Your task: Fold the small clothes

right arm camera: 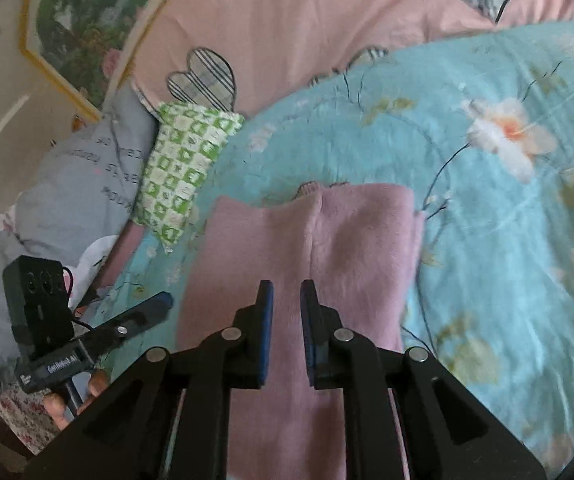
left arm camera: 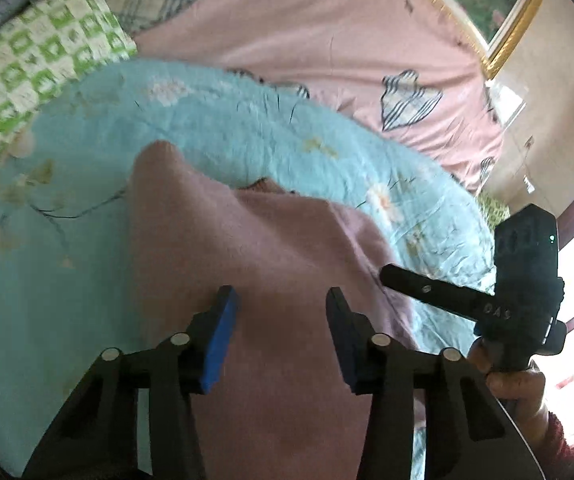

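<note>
Pink fleece describes the single garment [left arm camera: 255,248] in the scene: one small piece of clothing that lies flat on a turquoise floral quilt [left arm camera: 47,280] spread over the bed. In the right wrist view the garment [right arm camera: 307,248] shows a straight far edge, with a second layer and a ribbed edge visible just beyond it.

The left gripper [left arm camera: 279,312] sits above the near part of the garment. Its jaws stand at a medium gap, with bare fleece visible between the blue pads [left arm camera: 223,336]; the pads do not press on the cloth. In the right wrist view the left gripper [right arm camera: 155,306] appears to the left of the garment, over the quilt, held by one hand [right arm camera: 75,396].

The right gripper [right arm camera: 287,304] hovers over the middle of the garment. Its jaws stand at a narrow gap, and no cloth is caught between them. In the left wrist view the right gripper [left arm camera: 391,272] reaches over the right edge of the garment, held by the other hand [left arm camera: 515,384].

Count of items: one pink garment, one turquoise quilt, one green-and-white checked pillow [right arm camera: 183,168] beside the quilt, one grey printed pillow [right arm camera: 87,176], one pink sheet [left arm camera: 327,32] with checked heart patches, and one framed picture [right arm camera: 79,28] at the wall.
</note>
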`<state>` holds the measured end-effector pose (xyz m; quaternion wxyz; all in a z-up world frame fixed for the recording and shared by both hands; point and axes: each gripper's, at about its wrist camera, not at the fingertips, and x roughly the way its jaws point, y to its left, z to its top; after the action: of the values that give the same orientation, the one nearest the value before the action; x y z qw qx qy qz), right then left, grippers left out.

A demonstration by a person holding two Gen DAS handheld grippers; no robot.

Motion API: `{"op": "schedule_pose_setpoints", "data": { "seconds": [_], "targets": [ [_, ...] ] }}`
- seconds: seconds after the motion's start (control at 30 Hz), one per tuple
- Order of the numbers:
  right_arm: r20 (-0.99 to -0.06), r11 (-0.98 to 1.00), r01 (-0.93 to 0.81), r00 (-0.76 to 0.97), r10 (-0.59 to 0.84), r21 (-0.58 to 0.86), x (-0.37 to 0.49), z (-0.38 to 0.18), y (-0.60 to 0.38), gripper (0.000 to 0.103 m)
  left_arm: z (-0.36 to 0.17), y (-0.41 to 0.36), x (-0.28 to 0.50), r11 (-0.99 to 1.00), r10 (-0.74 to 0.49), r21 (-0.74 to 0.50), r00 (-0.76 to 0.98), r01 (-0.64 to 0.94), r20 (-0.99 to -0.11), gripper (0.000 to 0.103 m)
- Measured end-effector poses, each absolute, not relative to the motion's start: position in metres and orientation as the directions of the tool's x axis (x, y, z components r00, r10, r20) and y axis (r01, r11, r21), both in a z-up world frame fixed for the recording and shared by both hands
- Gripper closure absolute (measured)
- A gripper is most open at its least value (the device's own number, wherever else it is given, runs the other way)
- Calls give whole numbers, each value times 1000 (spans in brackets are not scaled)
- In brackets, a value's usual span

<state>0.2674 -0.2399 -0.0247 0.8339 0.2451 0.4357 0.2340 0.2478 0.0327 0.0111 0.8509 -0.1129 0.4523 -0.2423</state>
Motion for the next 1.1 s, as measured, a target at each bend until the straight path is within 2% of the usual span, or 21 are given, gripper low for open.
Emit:
{"op": "schedule_pose_setpoints", "data": {
  "seconds": [0.03,0.07,0.1,0.17,0.27,0.37,0.43,0.5,0.67,0.8,0.83,0.93,1.03,1.1],
  "targets": [
    [-637,785,-160,499,588,599,275,-32,-237,88,3,31,259,870,-491,-392,460,298,-740,59],
    [-661,803,-142,494,565,580,280,-39,-236,88,-6,29,268,891,-451,-366,448,268,-771,70],
    [-682,816,-122,488,545,565,287,-46,-236,93,-11,29,271,902,-430,-354,440,248,-788,84],
    [-710,828,-64,482,514,556,298,-63,-244,103,-30,34,286,903,-430,-373,414,216,-802,88],
    [-693,793,-31,467,550,608,307,-81,-253,103,-39,38,293,891,-454,-411,402,194,-795,91],
    [-705,815,-54,471,531,577,306,-72,-250,103,-30,37,287,902,-431,-383,418,198,-800,92],
    [-680,800,-69,487,548,595,298,-60,-255,103,-16,40,270,905,-425,-374,453,202,-783,88],
    [-655,795,-95,513,555,599,280,-43,-260,99,-3,45,244,906,-424,-364,488,217,-763,78],
    [-600,777,-208,528,600,594,220,-11,-270,99,10,64,181,906,-422,-360,516,221,-745,75],
    [-617,809,-274,533,578,520,173,-4,-270,98,2,75,145,925,-378,-329,516,188,-769,68],
    [-635,833,-284,545,547,474,162,-5,-269,93,-2,79,140,924,-381,-337,510,180,-771,67],
    [-658,863,-286,561,502,415,144,-15,-271,56,-17,86,124,915,-399,-369,483,162,-779,63],
    [-675,854,-292,524,519,430,146,-29,-268,55,-28,86,118,917,-397,-366,468,160,-789,61],
    [-702,859,-301,495,512,415,149,-41,-263,61,-32,86,115,918,-395,-363,459,161,-795,61]
  ]
}}
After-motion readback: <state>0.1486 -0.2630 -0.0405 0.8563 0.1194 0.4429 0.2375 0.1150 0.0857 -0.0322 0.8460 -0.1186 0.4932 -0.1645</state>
